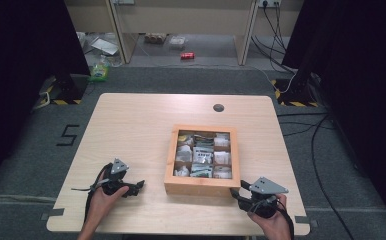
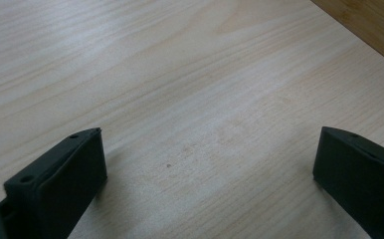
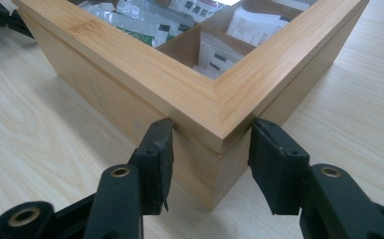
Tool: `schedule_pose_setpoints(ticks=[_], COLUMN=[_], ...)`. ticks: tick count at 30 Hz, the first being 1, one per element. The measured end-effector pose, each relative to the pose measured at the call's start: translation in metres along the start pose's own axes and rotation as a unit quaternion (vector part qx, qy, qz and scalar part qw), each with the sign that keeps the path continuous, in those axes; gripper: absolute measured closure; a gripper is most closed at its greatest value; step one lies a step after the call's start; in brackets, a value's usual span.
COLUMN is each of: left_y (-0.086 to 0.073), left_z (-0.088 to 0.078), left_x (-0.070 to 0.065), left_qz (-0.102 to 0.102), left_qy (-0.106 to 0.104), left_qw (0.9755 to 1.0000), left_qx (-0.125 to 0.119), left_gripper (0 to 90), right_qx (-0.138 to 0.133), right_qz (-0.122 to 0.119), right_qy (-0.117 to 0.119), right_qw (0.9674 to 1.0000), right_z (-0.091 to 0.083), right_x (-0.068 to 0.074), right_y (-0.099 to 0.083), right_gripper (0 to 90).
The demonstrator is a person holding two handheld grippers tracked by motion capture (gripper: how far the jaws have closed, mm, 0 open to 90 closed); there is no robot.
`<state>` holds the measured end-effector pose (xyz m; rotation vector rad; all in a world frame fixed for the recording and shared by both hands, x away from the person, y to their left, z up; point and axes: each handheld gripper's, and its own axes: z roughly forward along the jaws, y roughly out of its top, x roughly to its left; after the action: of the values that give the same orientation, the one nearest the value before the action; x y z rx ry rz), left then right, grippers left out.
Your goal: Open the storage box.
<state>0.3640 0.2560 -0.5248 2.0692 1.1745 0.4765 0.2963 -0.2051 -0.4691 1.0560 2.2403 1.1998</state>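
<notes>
My light wooden table stands on grey carpet; black curtains flank it; beige desk panels and cables lie beyond.

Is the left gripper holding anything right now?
No, the left gripper has its jaws spread wide over the bare table, with nothing between them.

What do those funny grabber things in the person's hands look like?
Each is a black plastic tool with two flat, blocky jaws. The left tool and right tool each carry a grey three-cornered plate on top and trail a black cable. In the right gripper view, small brass-coloured rivets show on the jaw arms, and tiny holes dot the jaw faces. No sleeves show on the forearms.
</notes>
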Motion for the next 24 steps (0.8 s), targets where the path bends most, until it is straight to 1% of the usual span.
schedule_pose_setpoints(ticks=[3, 6, 9, 10, 13, 17, 22, 24], left_y=[0.000, 0.000, 0.000, 0.000, 0.000, 0.000, 0.000, 0.000], left_z=[0.000, 0.000, 0.000, 0.000, 0.000, 0.000, 0.000, 0.000], left_x=[0.000, 0.000, 0.000, 0.000, 0.000, 0.000, 0.000, 0.000], left_qz=[0.000, 0.000, 0.000, 0.000, 0.000, 0.000, 0.000, 0.000], left_qy=[0.000, 0.000, 0.000, 0.000, 0.000, 0.000, 0.000, 0.000], left_qw=[1.0000, 1.0000, 1.0000, 1.0000, 1.0000, 1.0000, 1.0000, 1.0000], left_qx=[0.000, 0.000, 0.000, 0.000, 0.000, 0.000, 0.000, 0.000], left_gripper=[0.0, 0.0, 0.0, 0.0, 0.0, 0.0, 0.0, 0.0], right_qx=[-0.004, -0.010, -0.023, -0.028, -0.037, -0.042, -0.055, -0.064], right_qz=[0.000, 0.006, 0.009, 0.007, 0.008, 0.011, 0.011, 0.012], right_qy=[-0.002, -0.001, -0.002, -0.007, -0.009, -0.010, -0.012, -0.013], right_qw=[1.0000, 0.9999, 0.9997, 0.9996, 0.9992, 0.9990, 0.9983, 0.9978], right_z=[0.000, -0.001, -0.003, -0.003, -0.004, -0.002, 0.000, 0.000], right_x=[0.000, 0.001, 0.001, 0.001, 0.001, 0.000, -0.002, -0.004], right_y=[0.001, 0.002, 0.003, 0.004, 0.007, 0.010, 0.016, 0.018], right_gripper=[53.8, 53.9, 53.8, 53.8, 53.4, 53.0, 53.2, 53.2])
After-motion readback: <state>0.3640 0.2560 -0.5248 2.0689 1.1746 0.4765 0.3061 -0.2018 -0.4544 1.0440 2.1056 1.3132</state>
